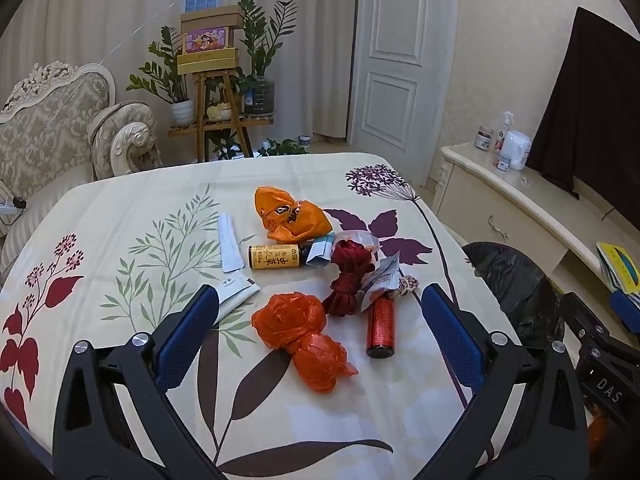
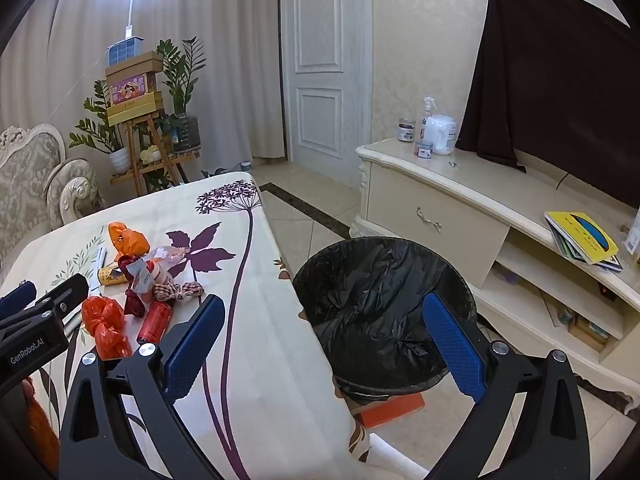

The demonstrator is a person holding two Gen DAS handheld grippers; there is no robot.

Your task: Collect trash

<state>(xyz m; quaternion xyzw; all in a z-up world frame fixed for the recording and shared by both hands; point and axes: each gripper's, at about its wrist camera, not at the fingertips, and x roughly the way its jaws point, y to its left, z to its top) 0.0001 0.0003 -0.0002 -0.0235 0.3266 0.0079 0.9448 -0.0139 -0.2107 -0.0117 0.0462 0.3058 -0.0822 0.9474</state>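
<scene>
Trash lies in a heap on the floral tablecloth (image 1: 120, 216): a crumpled orange-red plastic bag (image 1: 304, 340), a red can (image 1: 381, 327), a dark red rope bundle (image 1: 349, 276), a yellow-labelled bottle (image 1: 274, 257), an orange bag (image 1: 290, 216), white sachets (image 1: 230, 246) and torn wrappers (image 1: 380, 276). My left gripper (image 1: 316, 320) hangs open above the orange-red bag, with nothing between its fingers. My right gripper (image 2: 320, 328) is open and empty over the table edge and the black-lined bin (image 2: 380, 308). The orange-red bag (image 2: 106, 328) and red can (image 2: 155, 322) show left of it.
The bin (image 1: 516, 284) stands on the floor right of the table. A cream TV cabinet (image 2: 440, 200) with bottles and a dark-covered screen (image 2: 560, 88) lines the right wall. A sofa (image 1: 52, 128), plant stand (image 1: 220, 120) and white door (image 2: 320, 60) stand behind.
</scene>
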